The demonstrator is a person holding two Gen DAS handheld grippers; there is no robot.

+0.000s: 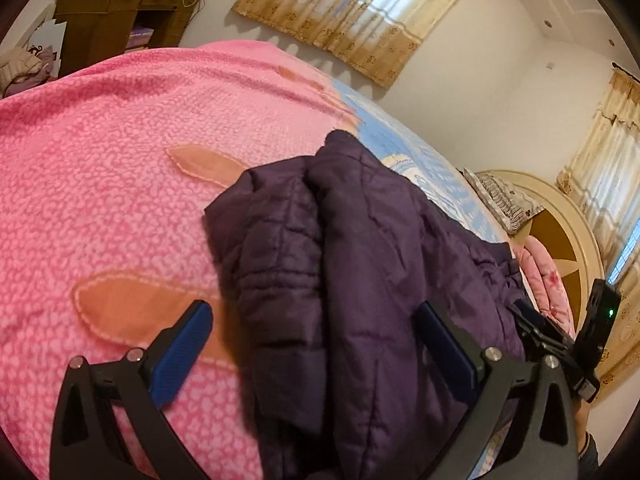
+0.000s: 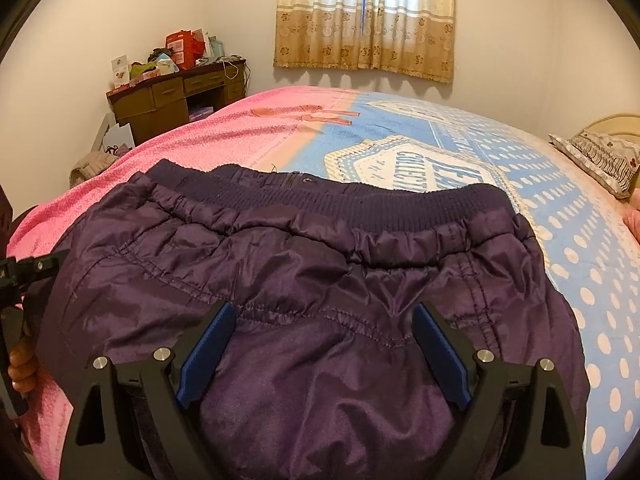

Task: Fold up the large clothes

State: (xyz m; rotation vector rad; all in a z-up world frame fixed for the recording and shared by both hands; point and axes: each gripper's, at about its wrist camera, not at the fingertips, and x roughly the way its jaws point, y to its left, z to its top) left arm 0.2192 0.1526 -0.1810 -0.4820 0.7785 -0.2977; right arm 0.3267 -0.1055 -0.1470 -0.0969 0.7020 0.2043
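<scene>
Nearest the right wrist camera, the right tool (image 2: 322, 350) stands with its blue pads spread wide over the purple padded jacket (image 2: 304, 280), the shiny fabric lying slack between them with neither pad pressing it, so nothing is gripped. The garment looks released here so that it can settle flat on the bed. The left tool (image 1: 316, 344) is likewise spread open, one pad over the pink bedspread (image 1: 100, 160) and the other over the jacket (image 1: 360, 240), straddling the folded edge without pinching it. That placement reads as lining up for the next grasp on the layer that has been turned in. The jacket lies on the bed near the person's side, its quilted body bunched into a doubled stack in the left view, while in the right view its ribbed hem band (image 2: 400, 200) runs across the far edge of the garment, which suggests it has been laid widthwise so a fold can be carried toward that band. A hand (image 2: 22, 364) holding the other tool's grip shows at the left edge of the right view. Beyond the jacket the bedspread changes from pink to a blue dotted pattern (image 2: 560, 240). Farther off stand a cluttered wooden desk (image 2: 176, 96), a pillow (image 2: 600, 156) by the headboard, and curtains (image 2: 364, 20) over the window.
</scene>
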